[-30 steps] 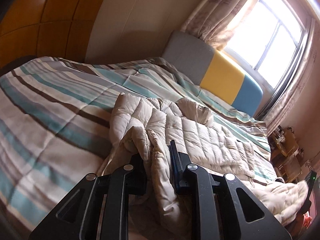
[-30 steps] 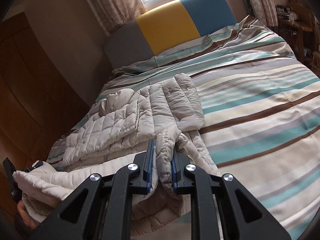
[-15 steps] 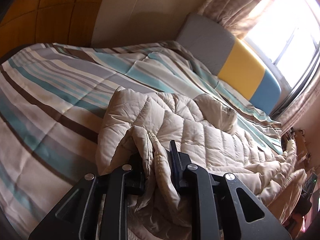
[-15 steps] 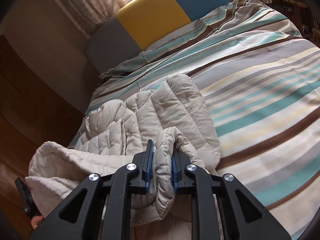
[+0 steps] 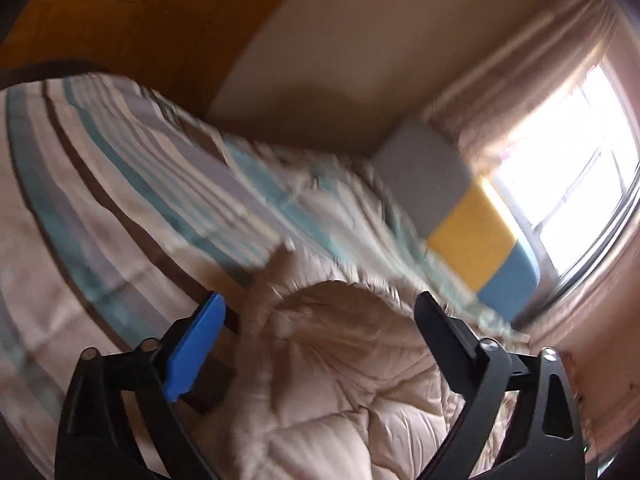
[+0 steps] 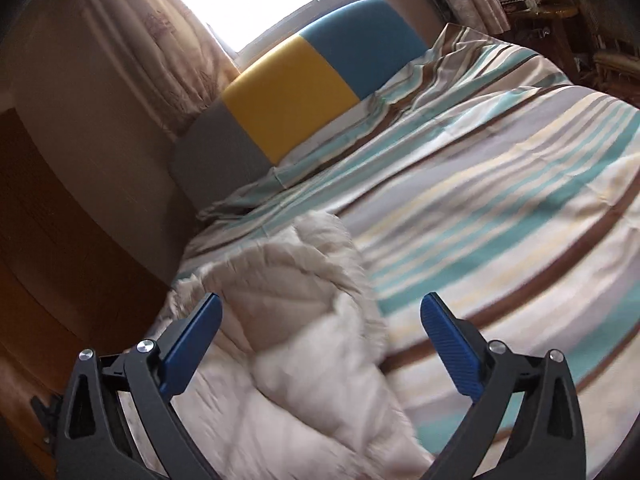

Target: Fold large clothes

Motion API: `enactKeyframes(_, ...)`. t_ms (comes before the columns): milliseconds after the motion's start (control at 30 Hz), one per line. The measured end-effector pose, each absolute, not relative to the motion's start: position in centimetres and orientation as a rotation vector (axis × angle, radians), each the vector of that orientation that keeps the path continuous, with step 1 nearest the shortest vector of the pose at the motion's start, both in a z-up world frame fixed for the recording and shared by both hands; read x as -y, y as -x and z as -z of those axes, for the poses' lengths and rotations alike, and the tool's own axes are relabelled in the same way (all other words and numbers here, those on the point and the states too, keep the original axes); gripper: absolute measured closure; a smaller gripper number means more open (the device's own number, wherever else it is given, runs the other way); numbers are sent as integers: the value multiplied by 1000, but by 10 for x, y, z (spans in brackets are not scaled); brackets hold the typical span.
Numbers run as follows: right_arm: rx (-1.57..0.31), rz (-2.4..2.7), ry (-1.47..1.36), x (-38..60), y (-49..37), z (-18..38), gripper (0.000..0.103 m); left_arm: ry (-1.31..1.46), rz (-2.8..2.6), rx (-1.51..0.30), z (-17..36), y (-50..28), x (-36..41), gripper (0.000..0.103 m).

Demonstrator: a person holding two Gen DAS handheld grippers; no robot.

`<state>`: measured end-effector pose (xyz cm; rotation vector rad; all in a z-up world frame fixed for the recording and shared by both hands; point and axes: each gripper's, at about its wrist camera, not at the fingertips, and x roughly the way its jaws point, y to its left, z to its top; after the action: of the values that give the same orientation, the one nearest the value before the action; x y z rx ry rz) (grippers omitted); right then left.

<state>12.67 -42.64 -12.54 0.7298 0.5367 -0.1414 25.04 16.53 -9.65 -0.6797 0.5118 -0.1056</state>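
A beige quilted puffer jacket [image 5: 344,372] lies bunched on the striped bedspread [image 5: 100,216]. My left gripper [image 5: 320,308] is open, its jaws spread wide just above the jacket, holding nothing. In the right wrist view the same jacket [image 6: 288,312] lies folded over itself on the bedspread [image 6: 500,208]. My right gripper [image 6: 320,308] is open too, jaws wide apart above the jacket's folded edge. Both views are motion-blurred.
A headboard of grey, yellow and blue panels [image 6: 296,80] stands at the bed's far end under a bright window [image 5: 580,168] with curtains. A wooden wall [image 6: 48,240] runs along the bed's left side. Wooden furniture [image 6: 560,8] stands at the far right.
Both grippers have opened and let go of the jacket. The lifted part of the jacket has dropped onto the rest of it, and both grippers have moved forward over the bed.
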Motion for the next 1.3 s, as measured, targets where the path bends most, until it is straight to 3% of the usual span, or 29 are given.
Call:
enactKeyframes(233,-702,11,-794,413,-129,173,2,601,163,-741,146,-240,-158,5)
enactKeyframes(367,-758,27,-729,394,-147,175,16,538,185,-828,164,-247,-138,6)
enactKeyframes(400,-768,34,-709,391,-146,174,22,539,190,-841,167,-249,-136,17)
enactKeyframes(467,-786,20,-713,389,-146,174,44,486,171,-853,167,-248,-128,28)
enactKeyframes(533,-786,-3,-718,389,-141,173,55,417,188,-865,163,-245,-118,43)
enactKeyframes(633,-787,-11,-668,384,-133,166,62,364,229,-876,157,-234,-111,55)
enactKeyframes(1300,-818,-52,-593,395,20,152,64,283,434,-915,159,-78,-121,58)
